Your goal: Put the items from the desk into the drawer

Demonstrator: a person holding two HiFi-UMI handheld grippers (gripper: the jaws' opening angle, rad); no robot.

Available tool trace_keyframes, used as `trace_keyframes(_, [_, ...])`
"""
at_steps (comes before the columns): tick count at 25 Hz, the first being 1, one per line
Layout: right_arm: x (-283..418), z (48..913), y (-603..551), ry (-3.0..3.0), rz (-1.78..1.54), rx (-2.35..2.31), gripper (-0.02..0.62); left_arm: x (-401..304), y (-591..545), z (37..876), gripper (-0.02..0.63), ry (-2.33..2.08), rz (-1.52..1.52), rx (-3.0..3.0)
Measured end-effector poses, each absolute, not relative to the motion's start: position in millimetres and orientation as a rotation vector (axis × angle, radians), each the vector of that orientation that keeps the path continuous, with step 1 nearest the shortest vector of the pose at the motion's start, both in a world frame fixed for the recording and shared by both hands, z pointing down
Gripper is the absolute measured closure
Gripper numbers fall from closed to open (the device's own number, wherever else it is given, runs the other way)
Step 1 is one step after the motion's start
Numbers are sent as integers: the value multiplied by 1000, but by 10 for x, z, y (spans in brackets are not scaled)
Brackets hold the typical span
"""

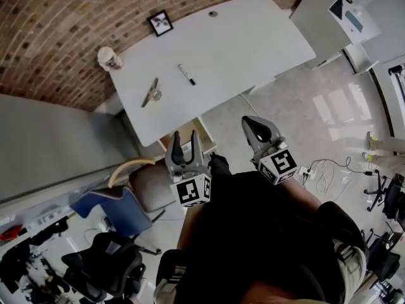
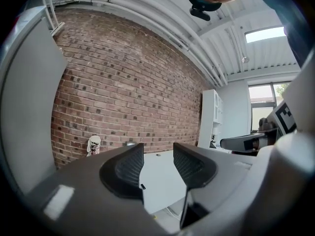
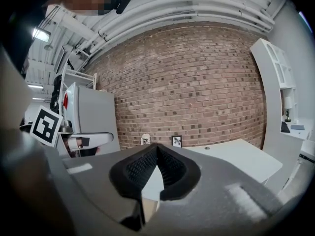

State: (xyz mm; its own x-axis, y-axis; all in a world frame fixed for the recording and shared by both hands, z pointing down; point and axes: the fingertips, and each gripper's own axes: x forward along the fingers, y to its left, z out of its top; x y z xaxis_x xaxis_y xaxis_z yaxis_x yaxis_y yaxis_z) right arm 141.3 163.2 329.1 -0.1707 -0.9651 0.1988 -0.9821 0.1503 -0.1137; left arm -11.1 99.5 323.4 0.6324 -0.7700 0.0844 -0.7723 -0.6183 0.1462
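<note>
- Grey partition (image 1: 50, 144) left of the desk (image 1: 253, 43); its lower edge is lost behind chairs and clutter.
- Cup (image 1: 109, 57) on the desk's far-left corner, by the brick wall. Print on it is too small to read. Also visible in the left gripper view (image 2: 94, 144).
- Metal item (image 1: 150, 92) on the desk's left part, near the front edge. Looks like a clip or a small tool, can't tell which.
- Picture frame (image 1: 161, 23) at the desk's back edge, against the wall, right of the cup.
- Marker (image 1: 186, 75) lies flat mid-desk, right of the metal item, not touching it.
- Small round thing (image 1: 213, 13) at the desk's back edge, right of the frame. Too small to identify.
- Left gripper (image 1: 185, 138) off the desk, in front of its near edge. Jaws apart and nothing between them; the left gripper view (image 2: 157, 154) shows only desk top through the gap.
- Drawer unit (image 1: 204, 128) under the desk's near edge, partly covered by the left gripper. Can't tell how far it is open.
- Right gripper (image 1: 256, 126) also in front of the desk, right of the left one. Jaws closed tip to tip and holding nothing, as its own view (image 3: 156, 149) confirms.
- Cables (image 1: 323, 170) on the floor, right of the desk, partly cut off by the person's body.
</note>
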Motion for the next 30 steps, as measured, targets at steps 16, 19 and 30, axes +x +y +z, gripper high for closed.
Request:
trace_keyframes(16, [1502, 3386, 756, -2312, 369, 1953, 592, 84, 277, 3680, 414, -1257, 143, 2640])
trace_keyframes(19, [1600, 3459, 621, -2328, 374, 1932, 592, 176, 175, 3755, 413, -1273, 159, 2625])
trace_keyframes(30, [1873, 3624, -11, -2423, 429, 1794, 592, 554, -461, 4054, 407, -1370, 298, 2554])
